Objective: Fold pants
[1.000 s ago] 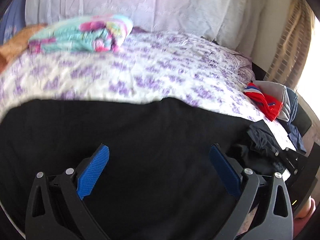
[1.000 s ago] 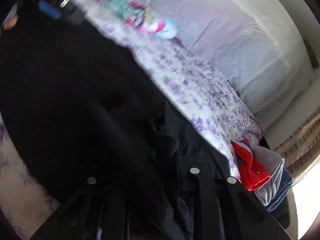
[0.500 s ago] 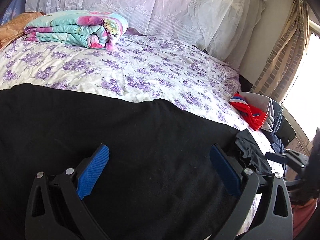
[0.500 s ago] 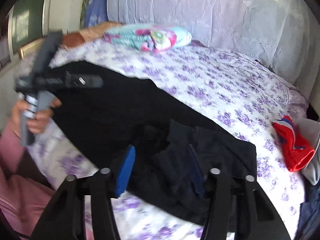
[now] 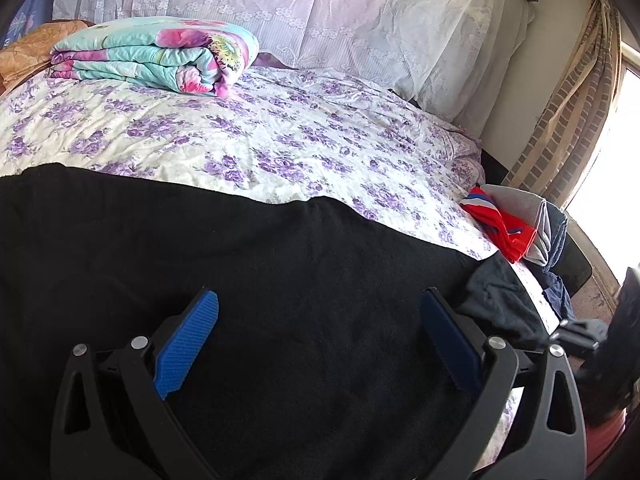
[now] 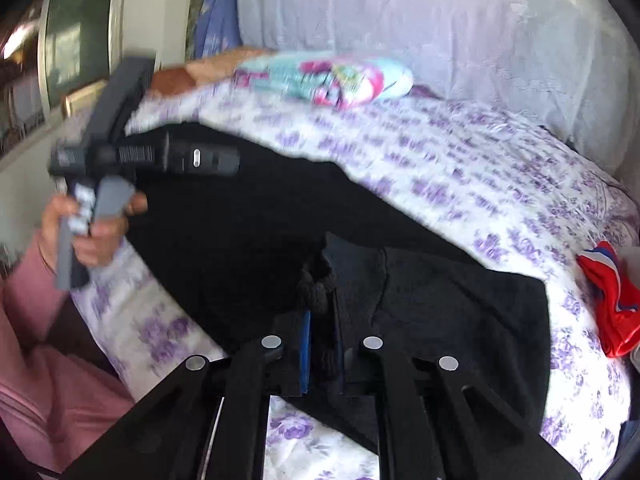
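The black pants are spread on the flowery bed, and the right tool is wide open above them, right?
Not quite. The black pants do lie on the flowery bed, but the right tool has just closed, pinching a fold of them. The right wrist view shows it.

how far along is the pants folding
Early. Done: the black pants lie spread flat across the floral bedsheet. In hand: the right gripper, its jaws just closing, pinches a bunched edge of the pants, while the left gripper hovers open above them. Left: every fold; none shows yet.
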`<action>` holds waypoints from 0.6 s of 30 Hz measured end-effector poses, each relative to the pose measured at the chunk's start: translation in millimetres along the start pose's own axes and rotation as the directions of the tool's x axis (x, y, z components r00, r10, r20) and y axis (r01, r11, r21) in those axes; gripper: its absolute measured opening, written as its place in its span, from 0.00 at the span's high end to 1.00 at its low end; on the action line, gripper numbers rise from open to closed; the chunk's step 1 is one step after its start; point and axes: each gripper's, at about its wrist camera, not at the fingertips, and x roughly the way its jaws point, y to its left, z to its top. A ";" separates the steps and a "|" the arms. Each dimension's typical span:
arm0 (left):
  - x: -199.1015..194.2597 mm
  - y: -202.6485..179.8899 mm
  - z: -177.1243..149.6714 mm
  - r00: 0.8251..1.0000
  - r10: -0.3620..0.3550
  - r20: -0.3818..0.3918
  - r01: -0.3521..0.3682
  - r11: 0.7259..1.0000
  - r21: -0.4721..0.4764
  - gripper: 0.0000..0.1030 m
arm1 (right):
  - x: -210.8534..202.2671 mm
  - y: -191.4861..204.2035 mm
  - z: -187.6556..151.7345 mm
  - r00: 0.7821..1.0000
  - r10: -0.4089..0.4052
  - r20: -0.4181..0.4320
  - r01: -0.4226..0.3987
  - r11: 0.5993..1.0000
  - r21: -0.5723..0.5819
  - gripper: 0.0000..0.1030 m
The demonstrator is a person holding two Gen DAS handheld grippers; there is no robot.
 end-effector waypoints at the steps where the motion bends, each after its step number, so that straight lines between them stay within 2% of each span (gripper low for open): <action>1: -0.1 0.1 0.0 1.000 0.000 0.000 0.000 1.000 -0.001 0.04 | 10.4 1.3 -2.3 0.999 0.000 -0.032 0.000 1.000 -0.010 0.86; 3: 0.2 0.3 0.2 1.000 0.001 -0.002 -0.001 1.000 0.001 0.04 | 18.6 4.7 -5.6 0.998 -0.010 -0.056 0.009 1.000 -0.029 0.83; 4: 0.5 0.6 0.0 1.000 0.002 -0.003 -0.002 1.000 0.001 0.04 | 14.9 6.4 -4.7 0.999 -0.011 -0.046 0.009 0.999 -0.034 0.68; 5: 0.6 0.3 -0.1 1.000 0.004 -0.004 -0.004 1.000 0.002 0.04 | 9.8 7.8 -4.2 0.999 0.000 -0.039 -0.002 1.000 -0.030 0.45; 6: 1.4 0.8 0.0 1.000 0.007 -0.004 -0.007 1.000 0.002 0.04 | 1.0 7.2 -1.8 1.000 0.016 -0.005 -0.016 1.000 -0.024 0.39; 8: 1.6 0.9 -0.2 1.000 0.009 -0.004 -0.009 1.000 0.003 0.04 | -10.8 14.0 -2.1 0.999 0.036 0.038 -0.035 0.998 -0.047 0.38; 9: 1.6 0.7 -0.1 1.000 0.009 -0.004 -0.009 1.000 0.003 0.04 | -8.7 14.1 -2.7 0.999 0.032 0.031 -0.030 0.998 -0.062 0.38; 12: 1.8 0.7 0.0 1.000 0.009 -0.005 -0.009 1.000 0.003 0.04 | 7.3 14.5 -6.9 1.000 -0.025 -0.016 0.024 0.994 -0.103 0.44; 14: 1.7 0.6 0.1 1.000 0.009 -0.005 -0.009 1.000 0.003 0.04 | 17.1 9.2 -9.0 0.998 -0.058 -0.035 0.054 0.993 -0.101 0.72; 15: 1.8 0.6 0.1 1.000 0.009 -0.005 -0.009 1.000 0.003 0.04 | 18.2 4.1 -8.2 0.998 -0.060 -0.027 0.058 0.995 -0.081 0.80; 16: 1.8 0.6 0.1 1.000 0.009 -0.005 -0.009 1.000 0.002 0.04 | 15.8 -2.9 -5.0 1.000 -0.020 -0.012 0.019 0.999 -0.033 0.87; 18: 1.8 1.1 0.3 1.000 0.009 -0.005 -0.009 1.000 0.003 0.04 | 7.9 -16.6 3.2 0.999 -0.013 0.052 0.010 0.998 0.059 0.87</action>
